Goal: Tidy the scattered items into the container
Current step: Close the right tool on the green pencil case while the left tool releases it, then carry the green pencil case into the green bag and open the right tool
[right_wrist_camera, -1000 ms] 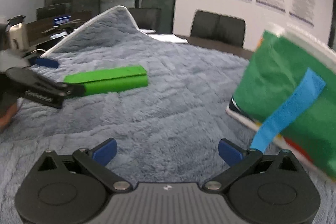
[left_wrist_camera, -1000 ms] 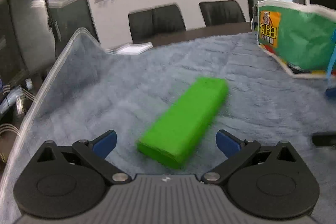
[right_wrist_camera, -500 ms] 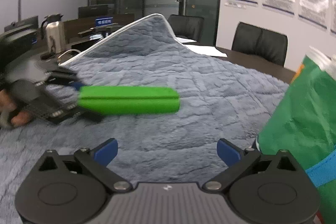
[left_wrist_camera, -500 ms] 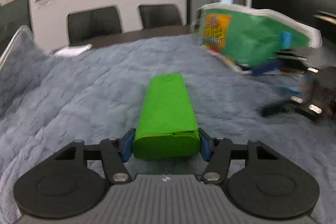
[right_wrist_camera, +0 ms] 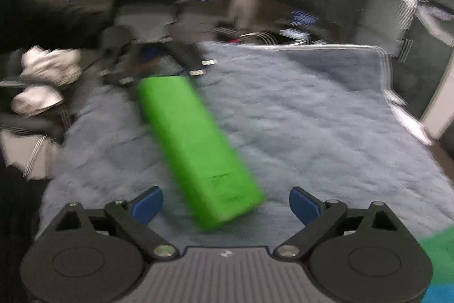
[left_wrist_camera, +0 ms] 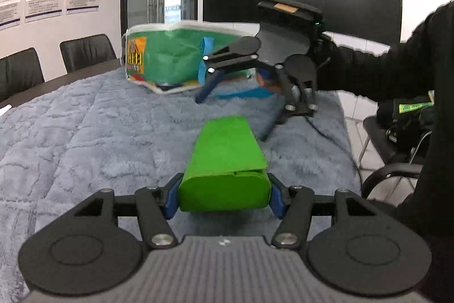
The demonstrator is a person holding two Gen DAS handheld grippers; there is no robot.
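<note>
1. Left gripper: black two-finger tool with blue fingertip pads, clenched on the near end of a bright green rectangular box. Both pads press the box's two sides. In the right wrist view this gripper is blurred, at the box's far end.

2. Bright green rectangular box: long, smooth, with a tucked end flap facing the left wrist camera. It points away from the left gripper over the blanket; I cannot tell whether its far end rests on the fabric. In the right wrist view the box runs diagonally, its near end between the right gripper's fingers but not touched by them.

3. Right gripper: black, blue pads, released, jaws spread wide. In the left wrist view it hangs beyond the box's far end, in front of the bag.

4. Green fabric bag with white rim and blue strap: stands at the far side of the blanket, mouth up, well beyond the box.

5. Grey-blue quilted plush blanket: covers the table under all items.

6. Black office chairs: behind the table, by the white wall.
</note>
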